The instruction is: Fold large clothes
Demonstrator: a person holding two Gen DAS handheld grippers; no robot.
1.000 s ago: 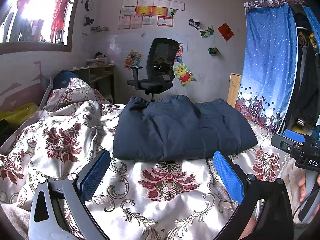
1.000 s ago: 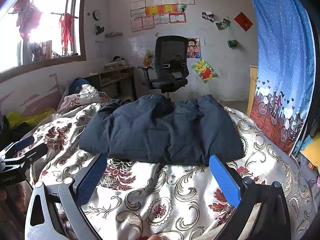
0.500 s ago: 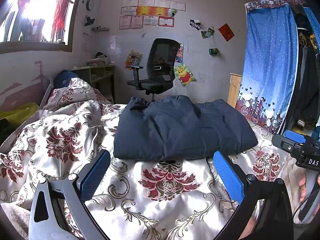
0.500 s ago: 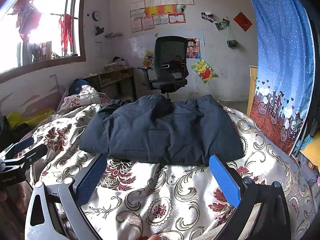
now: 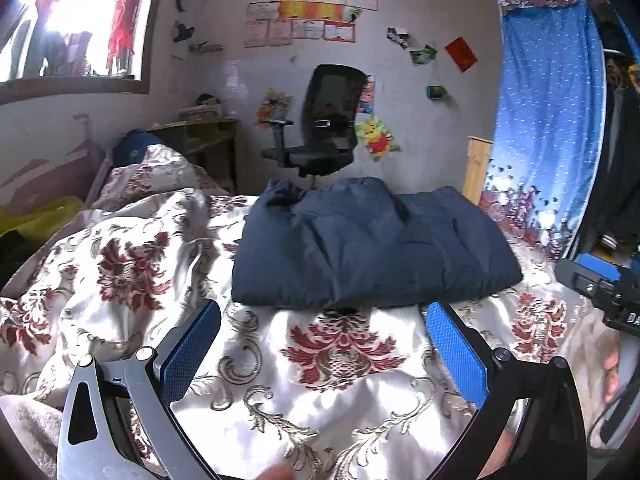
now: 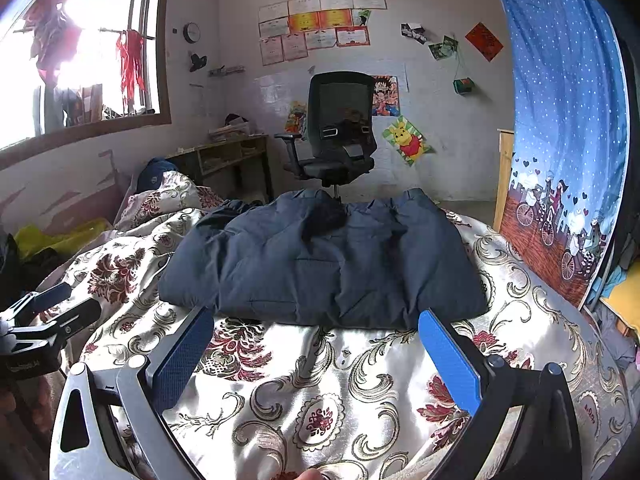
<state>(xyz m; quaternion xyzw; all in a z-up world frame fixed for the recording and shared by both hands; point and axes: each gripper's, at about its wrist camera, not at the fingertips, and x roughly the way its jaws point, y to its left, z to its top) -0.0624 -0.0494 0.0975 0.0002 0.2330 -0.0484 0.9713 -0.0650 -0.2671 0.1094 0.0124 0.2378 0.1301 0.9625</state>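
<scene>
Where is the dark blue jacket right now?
In both wrist views the dark blue jacket lies folded mid-bed on the floral bedspread, in front of the black office chair.

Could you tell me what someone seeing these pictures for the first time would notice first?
The eye lands first on the dark navy padded jacket, folded into a bulky rectangle in the middle of the bed, on a glossy cream bedspread with red floral medallions. Both claws, left and right, are open and empty, short of its near edge. Behind it a black office chair stands before a wall of posters, and a bright blue curtain hangs on the right.
</scene>
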